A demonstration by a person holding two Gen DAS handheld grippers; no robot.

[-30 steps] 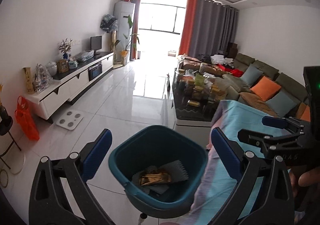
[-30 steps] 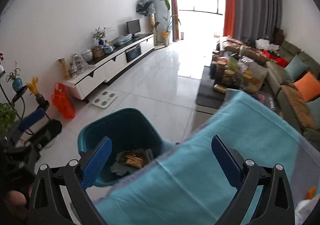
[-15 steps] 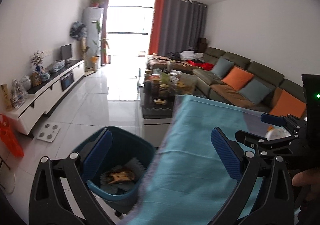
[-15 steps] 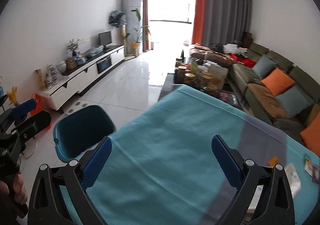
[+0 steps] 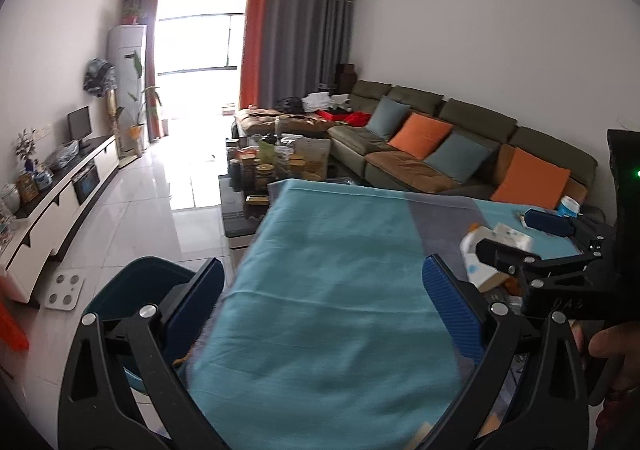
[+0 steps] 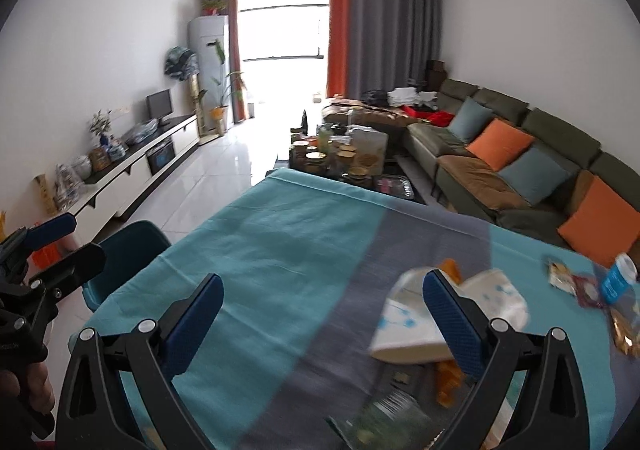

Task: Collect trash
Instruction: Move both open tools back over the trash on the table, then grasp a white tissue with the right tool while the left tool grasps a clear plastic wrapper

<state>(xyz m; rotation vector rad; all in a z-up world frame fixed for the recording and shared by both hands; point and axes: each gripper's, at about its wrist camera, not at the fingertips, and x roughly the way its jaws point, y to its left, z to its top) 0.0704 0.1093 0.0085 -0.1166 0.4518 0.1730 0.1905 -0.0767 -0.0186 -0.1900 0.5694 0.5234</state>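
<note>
Trash, a white crumpled wrapper (image 6: 436, 314) among packets, is lying on the table (image 6: 280, 250) just ahead of the right tongs (image 6: 320, 318), gaping wide and empty. Left tongs (image 5: 320, 302) are hovering wide too, teal bin (image 5: 132, 290) sitting beside the table.

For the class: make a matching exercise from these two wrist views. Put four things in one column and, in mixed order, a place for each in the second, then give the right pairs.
Things
1. Dark teal plastic waste bin
2. Crumpled white paper wrapper with blue print
3. Orange square cushion
4. Small black monitor

Places
A. on the olive-green sofa
B. on the floor beside the table's left edge
C. on the long white cabinet
D. on the teal and grey tablecloth

Pairs: 1-B, 2-D, 3-A, 4-C
</note>
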